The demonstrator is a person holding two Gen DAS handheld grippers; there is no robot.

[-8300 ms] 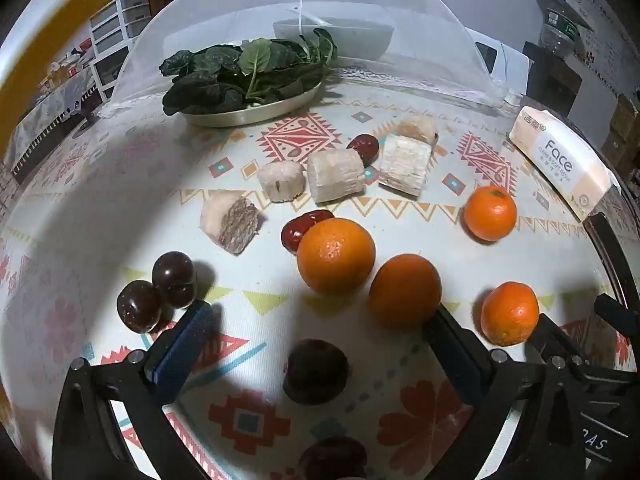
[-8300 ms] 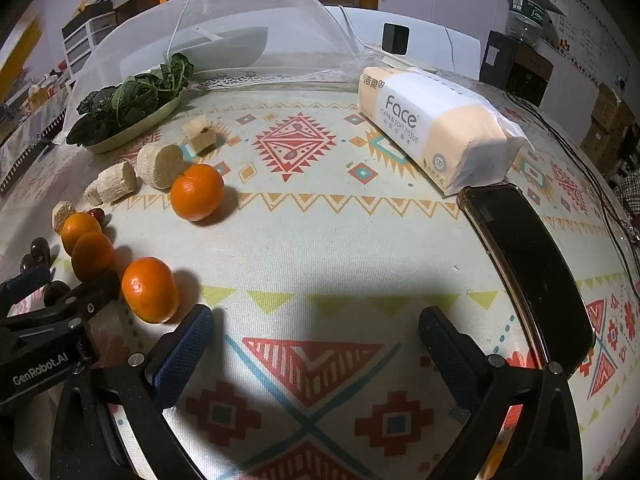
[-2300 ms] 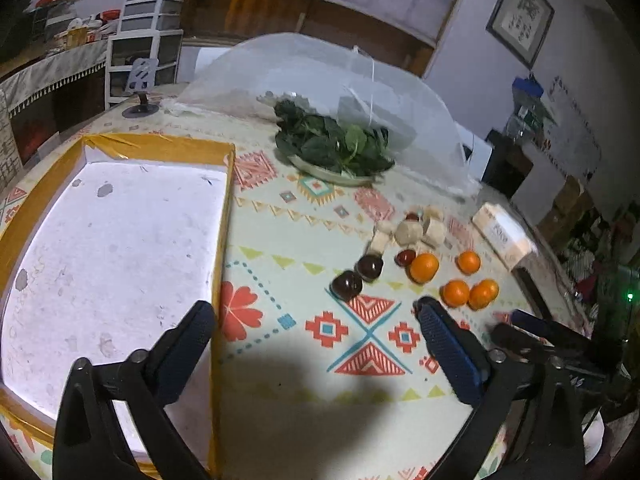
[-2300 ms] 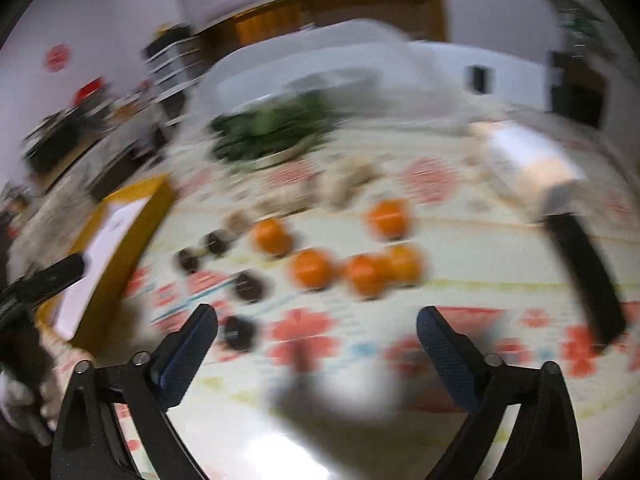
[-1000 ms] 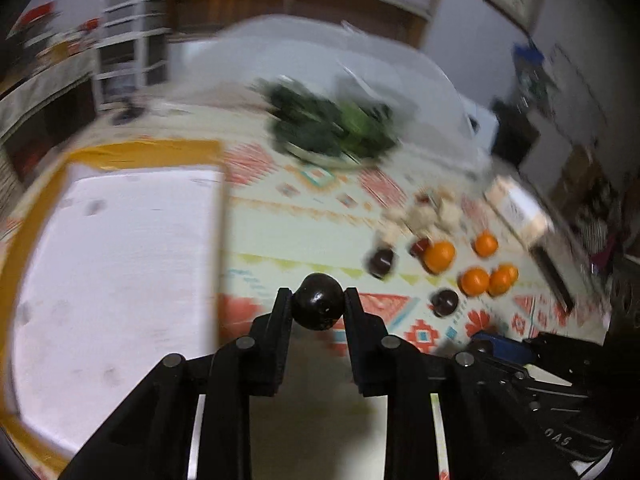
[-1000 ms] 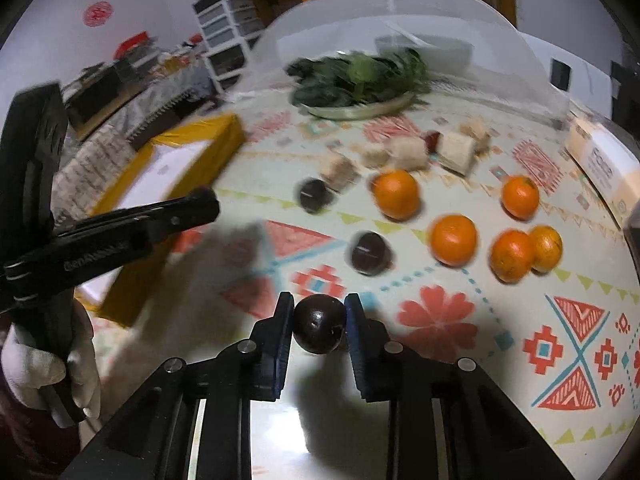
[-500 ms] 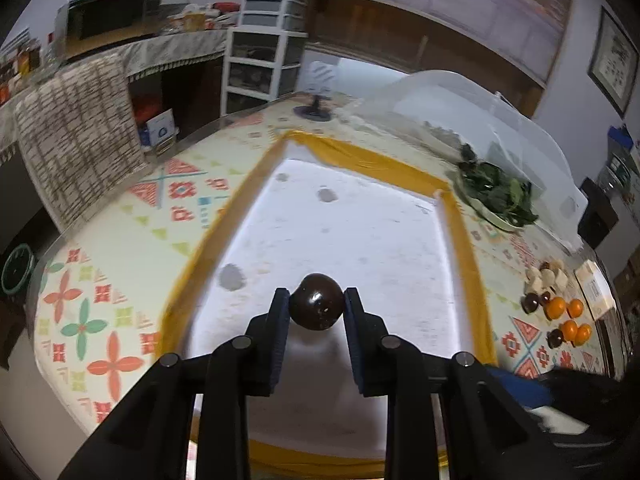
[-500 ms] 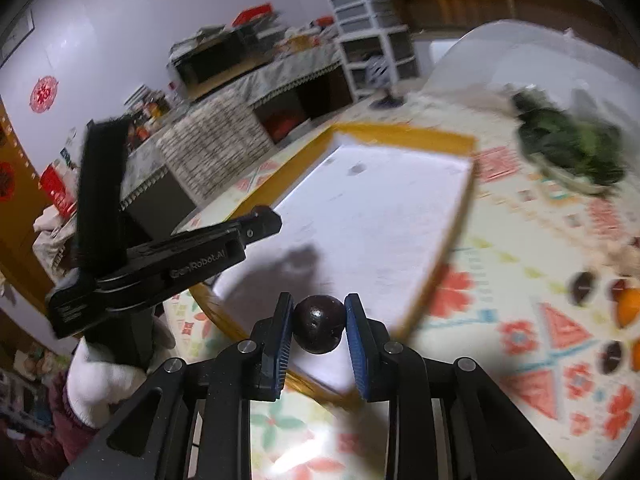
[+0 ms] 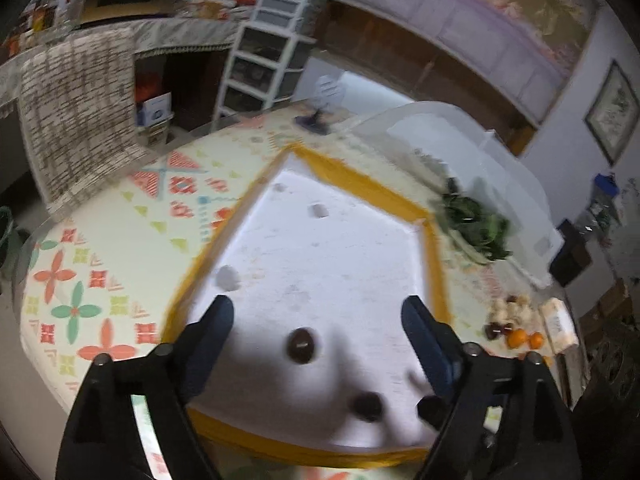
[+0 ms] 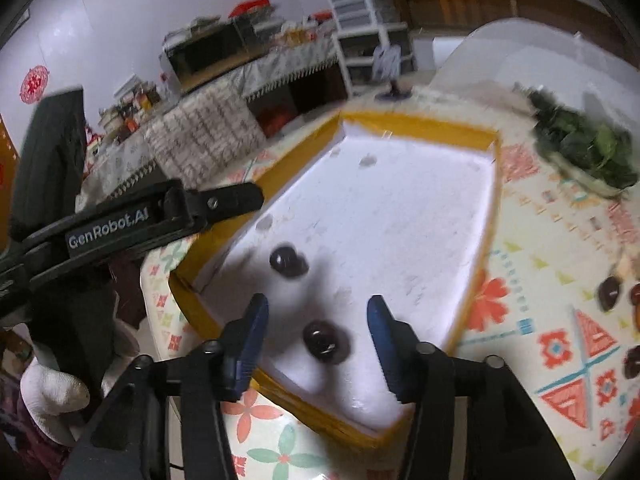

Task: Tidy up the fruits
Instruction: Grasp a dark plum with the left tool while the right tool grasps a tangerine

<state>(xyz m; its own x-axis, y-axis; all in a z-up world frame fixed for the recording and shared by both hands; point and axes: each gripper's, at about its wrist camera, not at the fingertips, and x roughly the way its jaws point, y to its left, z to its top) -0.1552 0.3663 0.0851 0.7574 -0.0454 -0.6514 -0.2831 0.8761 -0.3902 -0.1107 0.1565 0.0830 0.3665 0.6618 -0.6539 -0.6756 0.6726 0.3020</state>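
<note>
Bench (image 9: pixel 100 280) carried a yellow-rimmed white tray (image 9: pixel 352 184) beneath both jaws. Left gripper (image 9: pixel 318 330) was opening wide, a dark plum (image 9: pixel 301 345) lying free between its jaws. Right gripper (image 10: pixel 318 328) was opening too, its plum (image 10: pixel 320 340) loose on the tray between them.

Both grippers are black frames with round silver screws and blue-padded fingers (image 10: pixel 252 336). The left gripper (image 10: pixel 132 220) bears white "GenRobot.AI" lettering. A white glove (image 10: pixel 52 396) covers the left hand.
</note>
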